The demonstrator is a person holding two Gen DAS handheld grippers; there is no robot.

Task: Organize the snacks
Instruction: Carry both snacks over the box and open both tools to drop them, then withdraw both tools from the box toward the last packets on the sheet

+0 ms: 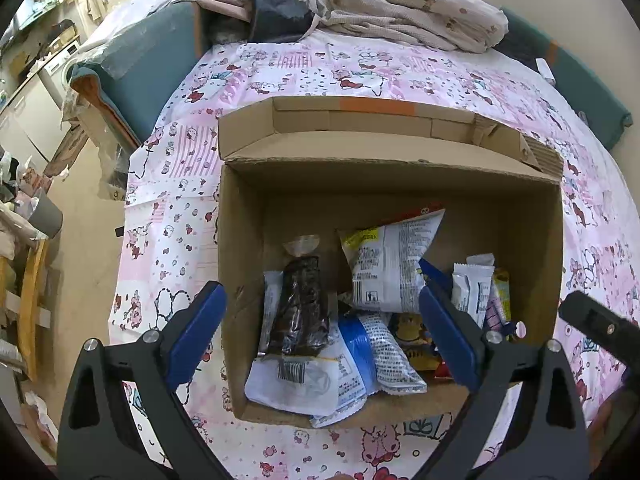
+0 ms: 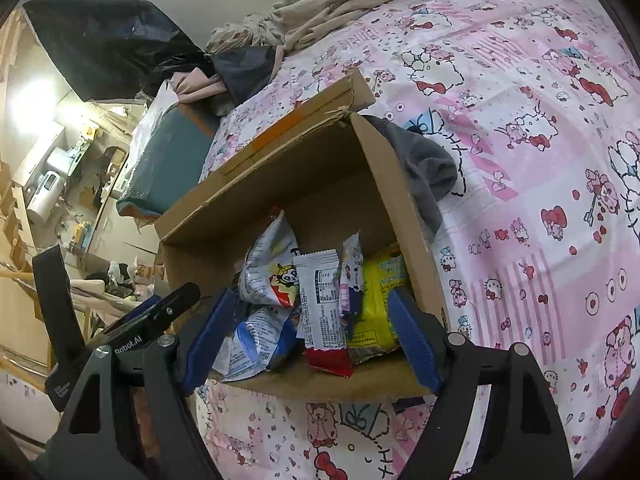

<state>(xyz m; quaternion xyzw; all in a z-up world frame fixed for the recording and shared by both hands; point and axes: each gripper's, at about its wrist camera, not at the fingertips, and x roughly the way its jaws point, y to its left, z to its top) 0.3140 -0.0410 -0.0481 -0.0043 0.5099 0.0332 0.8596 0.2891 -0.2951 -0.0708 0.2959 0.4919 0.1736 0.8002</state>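
My left gripper (image 1: 322, 320) hangs wide open and empty above the near edge of the cardboard box (image 1: 248, 240), its blue pads either side of a dark snack packet (image 1: 300, 312). My right gripper (image 2: 316, 326) is spread wide too, holding nothing, framing a white-and-red bar (image 2: 322, 308) and a yellow packet (image 2: 376, 300) standing in the box, which sits on the pink cartoon-print cloth (image 2: 520, 160).

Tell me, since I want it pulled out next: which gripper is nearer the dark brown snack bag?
Left. The left gripper hangs open directly over the dark brown snack bag; the right gripper sits open toward the box's other end.
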